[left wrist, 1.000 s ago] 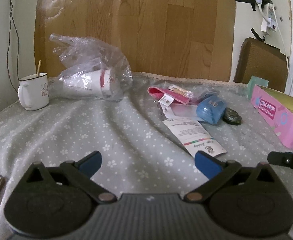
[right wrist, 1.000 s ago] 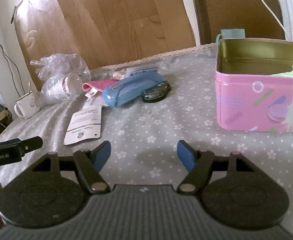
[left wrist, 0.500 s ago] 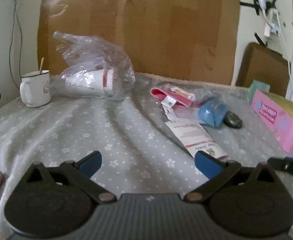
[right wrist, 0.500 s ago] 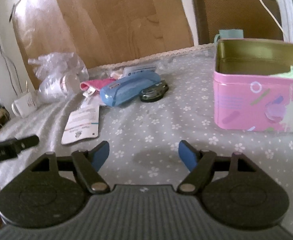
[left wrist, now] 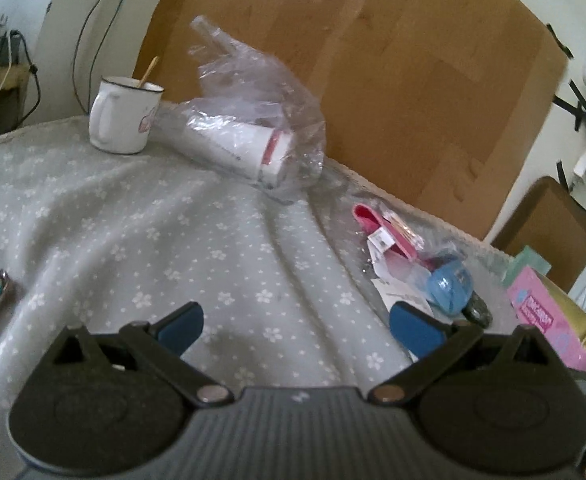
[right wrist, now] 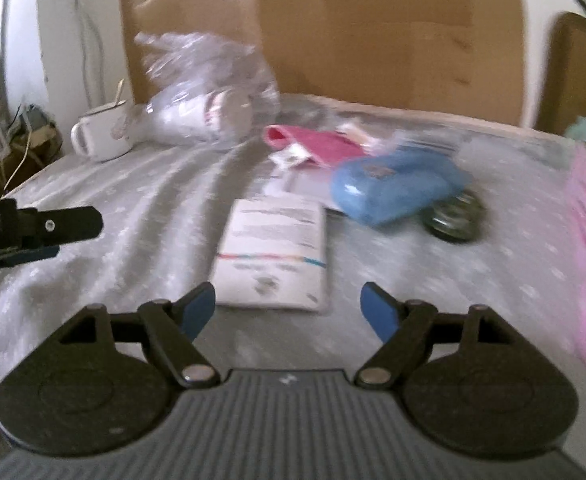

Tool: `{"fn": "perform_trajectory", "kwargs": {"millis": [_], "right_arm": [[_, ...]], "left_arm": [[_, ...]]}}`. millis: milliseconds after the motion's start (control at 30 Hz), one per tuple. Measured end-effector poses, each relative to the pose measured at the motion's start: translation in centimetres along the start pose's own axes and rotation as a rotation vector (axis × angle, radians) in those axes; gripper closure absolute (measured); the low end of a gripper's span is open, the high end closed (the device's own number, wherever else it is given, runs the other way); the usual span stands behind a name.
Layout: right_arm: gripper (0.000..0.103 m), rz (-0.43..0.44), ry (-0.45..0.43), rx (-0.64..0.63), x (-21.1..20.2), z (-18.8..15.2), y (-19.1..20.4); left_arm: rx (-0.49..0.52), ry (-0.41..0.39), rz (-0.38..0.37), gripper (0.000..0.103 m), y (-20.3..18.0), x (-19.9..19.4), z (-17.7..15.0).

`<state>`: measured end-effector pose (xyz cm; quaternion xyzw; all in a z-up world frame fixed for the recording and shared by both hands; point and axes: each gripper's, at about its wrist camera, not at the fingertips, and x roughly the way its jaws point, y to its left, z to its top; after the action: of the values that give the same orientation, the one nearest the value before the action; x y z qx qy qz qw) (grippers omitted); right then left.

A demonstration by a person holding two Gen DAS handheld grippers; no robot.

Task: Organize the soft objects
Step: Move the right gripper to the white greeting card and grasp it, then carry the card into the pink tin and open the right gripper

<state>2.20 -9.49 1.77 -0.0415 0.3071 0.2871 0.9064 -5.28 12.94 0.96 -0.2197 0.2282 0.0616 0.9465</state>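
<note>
I hold both claws released above the table (left wrist: pixel 93 216), the left claw (left wrist: pixel 295 326) and right claw (right wrist: pixel 287 306) carrying nothing. The pink cloth (right wrist: pixel 319 144) lies beside the blue case (right wrist: pixel 397 188), well apart from the pink tin (left wrist: pixel 553 332); sorting looks barely begun. Since a second ago the right claw has swung from the tin toward the white packet (right wrist: pixel 273 252), and the left view has tilted.

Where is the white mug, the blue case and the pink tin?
white mug (left wrist: pixel 123 120), left wrist view, on its side wall.
blue case (right wrist: pixel 397 186), right wrist view, on its top.
pink tin (left wrist: pixel 549 330), left wrist view, on its side.
</note>
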Motion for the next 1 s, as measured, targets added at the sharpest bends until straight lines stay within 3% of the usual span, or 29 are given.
{"fn": "perform_trajectory", "kwargs": {"millis": [100,133,167,367,533,700,767,833,933,1000], "right_arm": [[0.023,0.010,0.032,-0.053,2.1,0.9,1.4],[0.031,0.002,0.051,-0.065,2.8,1.1,1.7],[0.031,-0.007,0.042,-0.064,3.0,1.3,1.9],[0.038,-0.007,0.036,-0.045,2.2,0.9,1.1],[0.038,0.010,0.033,-0.019,-1.9,-1.7,-0.5],[0.038,-0.100,-0.015,-0.028,-7.6,-5.6,-3.1],[0.038,-0.150,-0.022,-0.007,-9.3,-7.2,-4.0],[0.038,-0.191,-0.034,0.031,-10.8,-8.6,-5.0],[0.038,-0.220,-0.068,0.107,-12.3,-9.6,-6.3],[0.038,-0.222,-0.096,0.144,-12.9,-9.9,-6.9]], "left_arm": [[0.024,-0.008,0.009,0.000,-0.4,-0.1,-0.1],[0.040,-0.015,0.011,0.000,-0.7,-0.2,-0.2],[0.053,-0.020,0.012,0.000,-0.9,-0.2,-0.2],[0.087,-0.019,0.014,0.000,-1.4,-0.2,-0.3],[0.103,-0.010,0.015,0.000,-1.6,0.0,-0.3],[0.178,0.059,0.002,0.001,-3.4,0.5,-0.6],[0.173,0.108,-0.074,0.001,-5.0,0.3,-1.1],[0.158,0.184,-0.214,0.001,-7.6,-0.2,-2.0],[0.231,0.313,-0.388,0.002,-13.4,0.0,-3.8],[0.267,0.392,-0.460,0.007,-16.5,0.7,-4.9]]}}
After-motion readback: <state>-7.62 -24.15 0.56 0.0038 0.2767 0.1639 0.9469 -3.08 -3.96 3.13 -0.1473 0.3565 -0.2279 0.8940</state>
